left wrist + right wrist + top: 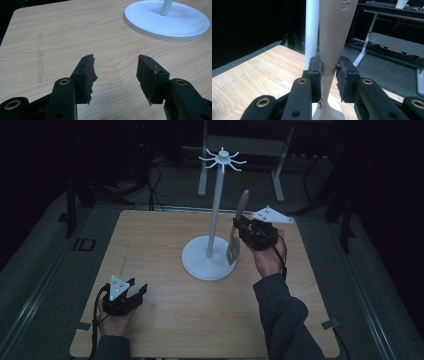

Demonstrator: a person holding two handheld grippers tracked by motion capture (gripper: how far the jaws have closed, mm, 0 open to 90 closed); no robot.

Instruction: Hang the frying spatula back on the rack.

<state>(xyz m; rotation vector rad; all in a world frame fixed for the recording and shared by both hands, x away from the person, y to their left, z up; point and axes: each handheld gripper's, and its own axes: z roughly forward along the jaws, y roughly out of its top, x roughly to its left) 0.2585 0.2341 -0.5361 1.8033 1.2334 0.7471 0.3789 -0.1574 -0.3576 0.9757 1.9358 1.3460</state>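
We saw the wooden bench (165, 320) carrying a white stand (209, 262) near its centre: a round base, a tall upright pole, and a crown of curved hooks (223, 159) at the top. At about three o'clock from the pole, the right tool (246, 231) was raised above the bench and clamped on a beige slotted spatula (234, 245), its jaws pressed against the handle on both sides. The spatula hung nearly upright, handle tip toward twelve o'clock and slotted blade down over the base's three o'clock edge; in the right gripper view its handle (332, 45) stood just beside the pole. At about seven o'clock from the stand, near the bench's front edge, the left tool (138, 288) rested low, jaws spread apart with nothing between them.
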